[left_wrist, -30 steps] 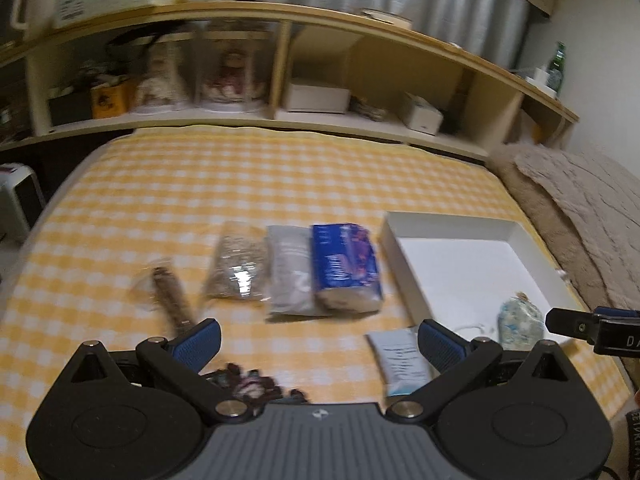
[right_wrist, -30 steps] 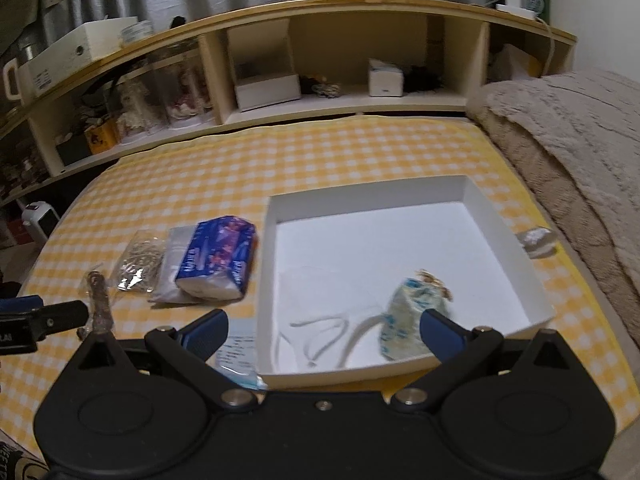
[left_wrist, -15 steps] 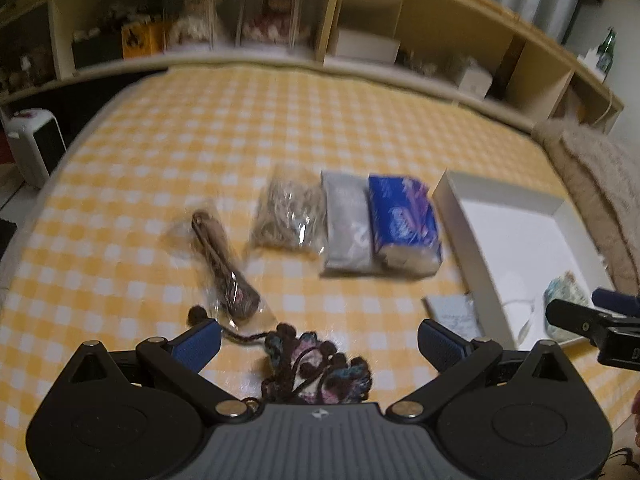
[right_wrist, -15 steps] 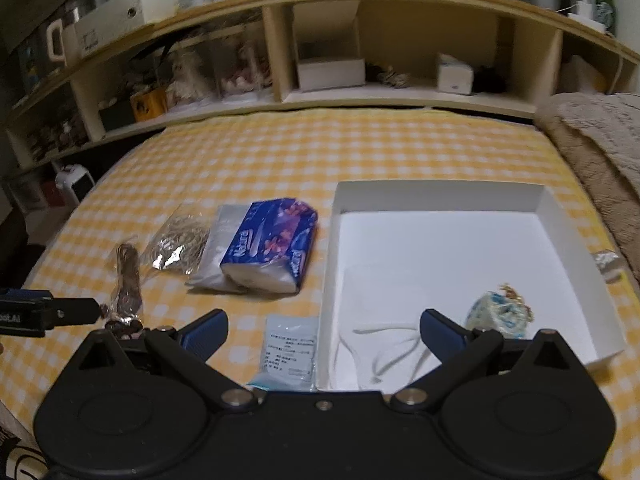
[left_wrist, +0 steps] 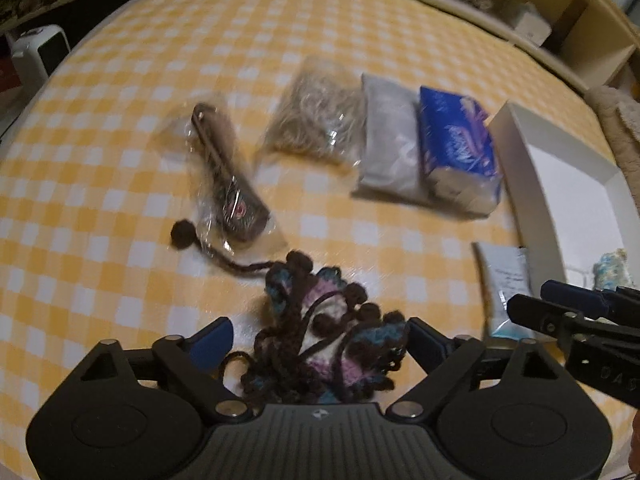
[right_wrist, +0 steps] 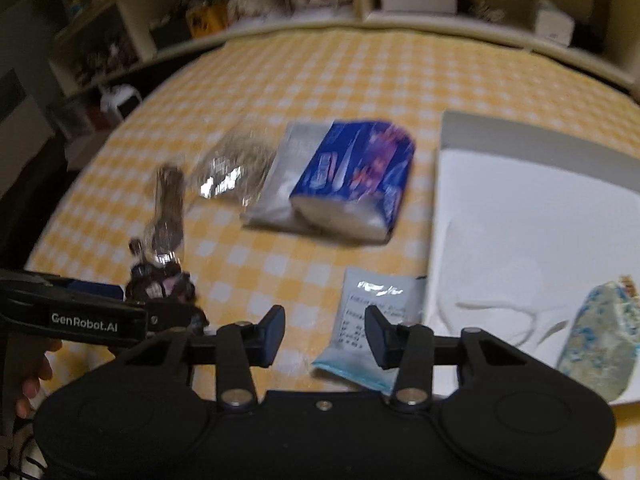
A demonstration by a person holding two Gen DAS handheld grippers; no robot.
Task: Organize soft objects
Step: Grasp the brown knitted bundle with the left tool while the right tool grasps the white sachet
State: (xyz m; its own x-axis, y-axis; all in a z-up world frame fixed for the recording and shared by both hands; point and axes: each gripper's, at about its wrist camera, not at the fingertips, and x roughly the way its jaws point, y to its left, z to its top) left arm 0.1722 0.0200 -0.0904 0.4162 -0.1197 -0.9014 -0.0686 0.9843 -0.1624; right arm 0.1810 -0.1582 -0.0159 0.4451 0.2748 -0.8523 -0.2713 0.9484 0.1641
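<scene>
A crocheted yarn piece point(left_wrist: 328, 332) in brown, purple and blue lies on the yellow checked cloth point(left_wrist: 120, 240). My left gripper point(left_wrist: 318, 340) straddles it with jaws closing; a gap still shows at the left pad point(left_wrist: 212, 340). My right gripper point(right_wrist: 326, 332) is closing over bare cloth, its right finger point(right_wrist: 380, 332) in front of a light-blue sachet point(right_wrist: 376, 300). Further back lie a blue tissue pack point(right_wrist: 356, 172), a grey packet point(left_wrist: 388, 144) and two clear bags point(left_wrist: 316, 120) point(left_wrist: 228, 176). The white box point(right_wrist: 520, 136) holds a speckled pouch point(right_wrist: 596, 344) and a white mask point(right_wrist: 492, 280).
Wooden shelves with boxes and dolls run along the back. A beige blanket point(left_wrist: 616, 120) lies right of the box and a white heater point(left_wrist: 40, 52) stands on the floor at the left. A hand point(right_wrist: 32, 376) holds the left gripper point(right_wrist: 132, 306).
Both grippers sank and tipped downward. The left one came over the yarn piece. The right one shifted left from the box toward the sachet, and its jaws narrowed markedly.
</scene>
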